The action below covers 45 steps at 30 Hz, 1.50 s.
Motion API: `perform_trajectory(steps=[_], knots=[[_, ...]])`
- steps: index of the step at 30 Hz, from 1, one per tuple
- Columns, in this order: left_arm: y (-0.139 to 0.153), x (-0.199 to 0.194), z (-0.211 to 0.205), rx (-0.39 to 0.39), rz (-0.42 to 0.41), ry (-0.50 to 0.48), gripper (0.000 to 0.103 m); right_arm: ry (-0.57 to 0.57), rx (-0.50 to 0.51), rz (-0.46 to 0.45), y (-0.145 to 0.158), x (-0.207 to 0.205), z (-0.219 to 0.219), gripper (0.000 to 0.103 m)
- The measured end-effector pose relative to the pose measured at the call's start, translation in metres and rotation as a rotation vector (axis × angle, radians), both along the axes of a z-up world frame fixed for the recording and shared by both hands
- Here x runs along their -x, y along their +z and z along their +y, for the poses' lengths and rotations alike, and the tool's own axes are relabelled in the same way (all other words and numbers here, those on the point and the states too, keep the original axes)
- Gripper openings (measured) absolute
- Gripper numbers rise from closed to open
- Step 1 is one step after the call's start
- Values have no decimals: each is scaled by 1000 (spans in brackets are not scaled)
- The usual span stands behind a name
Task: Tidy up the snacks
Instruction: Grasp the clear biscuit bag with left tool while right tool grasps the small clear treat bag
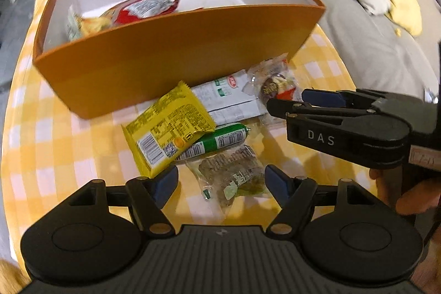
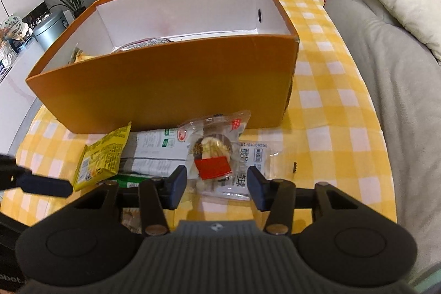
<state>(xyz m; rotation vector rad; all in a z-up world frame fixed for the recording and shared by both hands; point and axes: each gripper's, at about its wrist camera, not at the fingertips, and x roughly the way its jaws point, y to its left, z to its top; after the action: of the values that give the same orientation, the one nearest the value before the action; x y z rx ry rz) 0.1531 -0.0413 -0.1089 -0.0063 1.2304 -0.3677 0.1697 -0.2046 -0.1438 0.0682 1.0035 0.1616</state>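
Both tools tilt down, jaws open: left tool over clear crinkly packet, right tool around red-labelled clear pastry packet, orange cardboard box just beyond.

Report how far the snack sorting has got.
Done: two packets, a red one and a yellowish one, lie in the orange box. In hand: nothing; the left gripper is open over a clear packet, the right gripper open around a red-labelled pastry. Left: the yellow packet, green sausage and white carton.
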Motion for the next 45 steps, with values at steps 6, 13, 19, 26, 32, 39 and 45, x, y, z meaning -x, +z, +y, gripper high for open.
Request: perform_trajectory(steps=[6,13,19,26,32,39,45], knots=[[-1,-2,2,3,32,66,84,40,62,-88,6,-5,6,63],[-5,-1,-1,12,67,123,84,98,77,-77,-4,-9,7,42],[-10,0,-5,24,91,160,84,90,44,-71,-4,-3,0,30],[-16,0,0,83,126,257,85,66,51,-79,8,13,-11,30],[-25,-8,-4,62,159,297,85,64,53,-74,11,25,-17,30],[-38,-12,-10,22,182,281,78,63,57,-54,9,31,-20,30],[-45,-11,-7,48,186,277,71,59,64,-29,4,35,-20,30]])
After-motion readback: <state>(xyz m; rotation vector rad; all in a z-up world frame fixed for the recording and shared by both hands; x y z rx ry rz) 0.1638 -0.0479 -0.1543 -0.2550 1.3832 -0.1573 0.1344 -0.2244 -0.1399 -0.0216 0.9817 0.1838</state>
